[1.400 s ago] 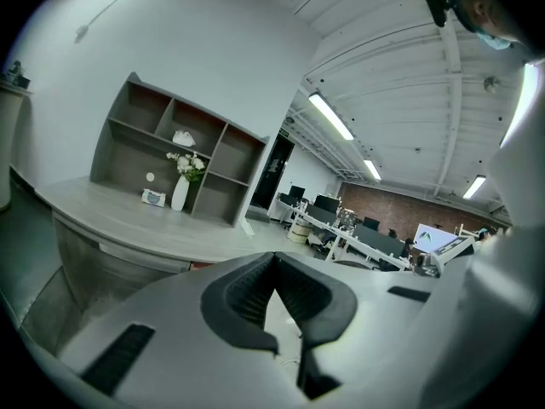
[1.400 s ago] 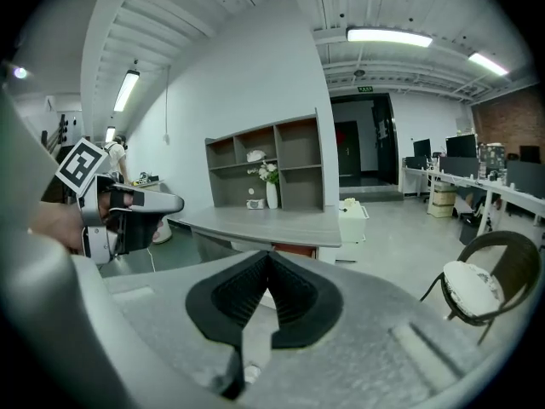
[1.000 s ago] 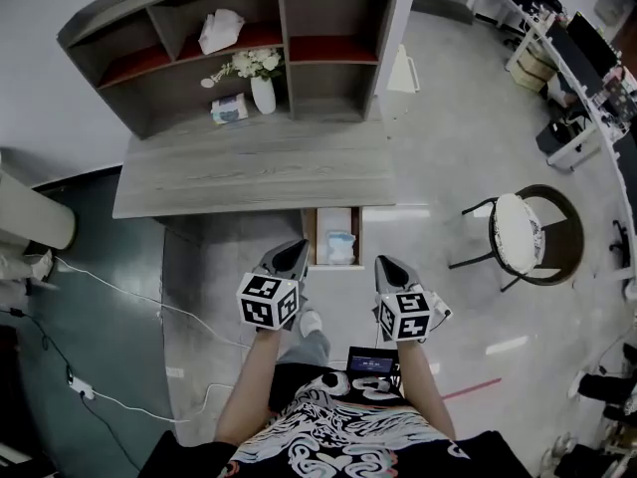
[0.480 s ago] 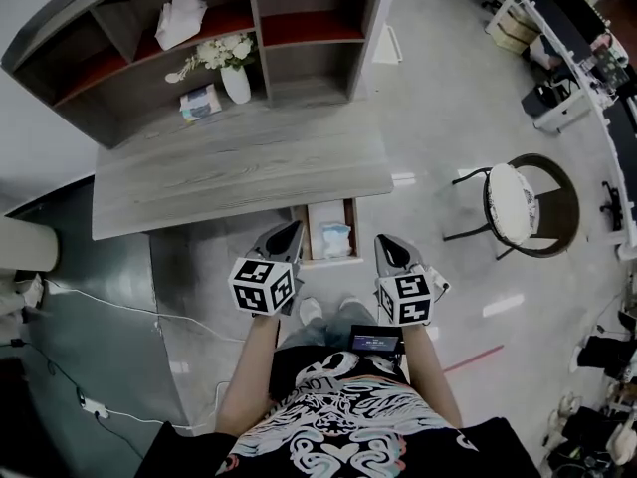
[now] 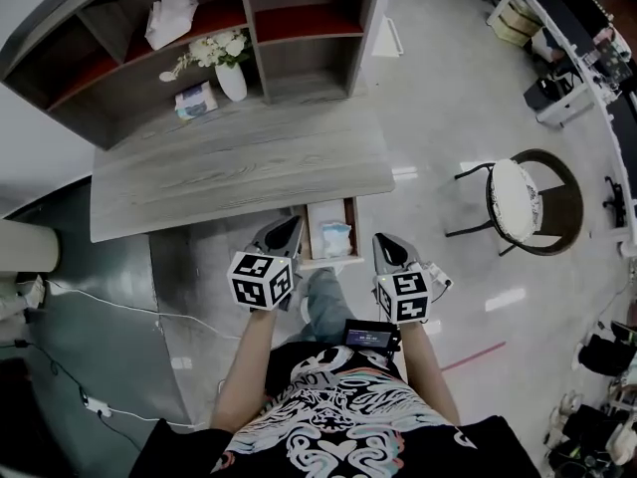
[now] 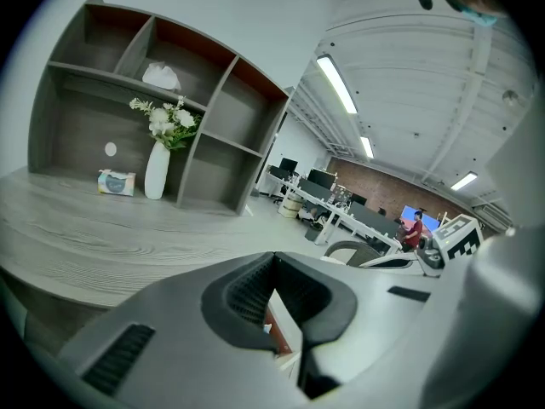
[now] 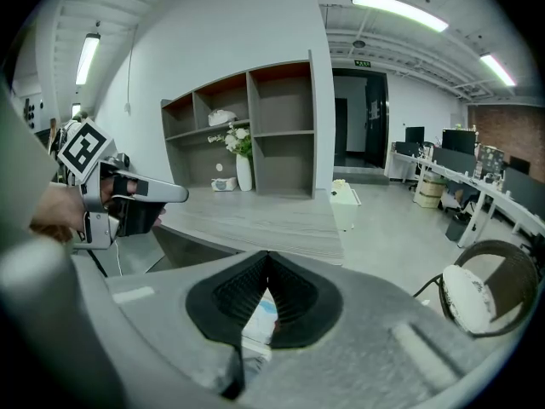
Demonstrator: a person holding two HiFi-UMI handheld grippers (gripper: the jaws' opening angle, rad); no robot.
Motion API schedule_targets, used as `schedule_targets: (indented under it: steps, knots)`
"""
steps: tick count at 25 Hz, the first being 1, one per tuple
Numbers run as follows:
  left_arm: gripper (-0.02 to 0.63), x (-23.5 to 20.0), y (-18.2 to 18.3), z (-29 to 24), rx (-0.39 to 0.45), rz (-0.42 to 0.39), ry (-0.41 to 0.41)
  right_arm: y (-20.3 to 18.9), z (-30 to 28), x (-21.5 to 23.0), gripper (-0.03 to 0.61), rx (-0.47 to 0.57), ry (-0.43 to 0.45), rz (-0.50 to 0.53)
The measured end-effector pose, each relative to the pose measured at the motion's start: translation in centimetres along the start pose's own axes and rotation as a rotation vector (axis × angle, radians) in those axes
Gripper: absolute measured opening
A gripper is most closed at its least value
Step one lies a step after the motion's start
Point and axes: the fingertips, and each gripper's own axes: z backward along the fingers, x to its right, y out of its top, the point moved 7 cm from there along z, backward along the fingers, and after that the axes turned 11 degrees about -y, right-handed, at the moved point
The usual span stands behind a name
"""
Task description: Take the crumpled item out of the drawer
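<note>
An open drawer sticks out from under the front edge of the grey desk. In it lies a crumpled pale blue-and-white item. My left gripper hovers just left of the drawer, shut and empty. On the drawer's other side my right gripper is also shut on nothing. Neither touches the drawer. In the left gripper view the jaws meet at their tips, with the drawer's edge showing below. The right gripper view shows closed jaws and the crumpled item behind them.
On the desk's shelf unit stand a white vase of flowers, a tissue pack and a white crumpled bundle. A round chair stands to the right. Cables run over the floor at the left. The person's leg is below the drawer.
The head view has shifted, so the desk sits higher and further left. Both grippers keep their places beside the drawer, still shut. The person's leg has stepped forward.
</note>
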Motion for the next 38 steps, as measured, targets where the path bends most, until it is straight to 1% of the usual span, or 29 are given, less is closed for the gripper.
schedule_targets:
  steps: [7, 11, 14, 17, 19, 26, 31, 35, 38]
  knots:
    - [0.000, -1.2, -0.6, -0.5, -0.023, 0.005, 0.024, 0.0, -1.4, -0.3, 0.006, 0.015, 0.062, 0.013]
    - [0.000, -1.6, -1.5, -0.5, -0.036, 0.022, 0.039, -0.6, -2.1, -0.3, 0.006, 0.001, 0.076, 0.009]
    - [0.000, -1.8, -1.9, -0.8, -0.051, 0.029, 0.038, -1.1, -2.5, -0.2, 0.006, -0.028, 0.076, 0.036]
    - [0.000, -2.1, -2.7, -1.5, -0.084, 0.050, 0.016, -1.8, -3.1, -0.2, 0.006, -0.071, 0.081, 0.115]
    - [0.000, -2.4, -3.3, -1.9, -0.102, 0.062, 0.014, -2.2, -3.5, -0.3, 0.006, -0.092, 0.094, 0.142]
    - [0.000, -2.9, -5.0, -3.1, -0.172, 0.064, 0.023, -3.3, -4.4, -0.2, 0.006, -0.153, 0.129, 0.165]
    - [0.000, -3.6, -6.5, -4.1, -0.195, 0.095, 0.028, -4.0, -5.9, -0.3, 0.006, -0.193, 0.156, 0.173]
    - [0.000, -3.6, -8.0, -5.2, -0.253, 0.091, 0.027, -5.0, -6.8, -0.4, 0.006, -0.239, 0.180, 0.196]
    - [0.000, -3.8, -9.0, -5.7, -0.276, 0.097, 0.027, -5.5, -7.5, -0.6, 0.006, -0.263, 0.203, 0.207]
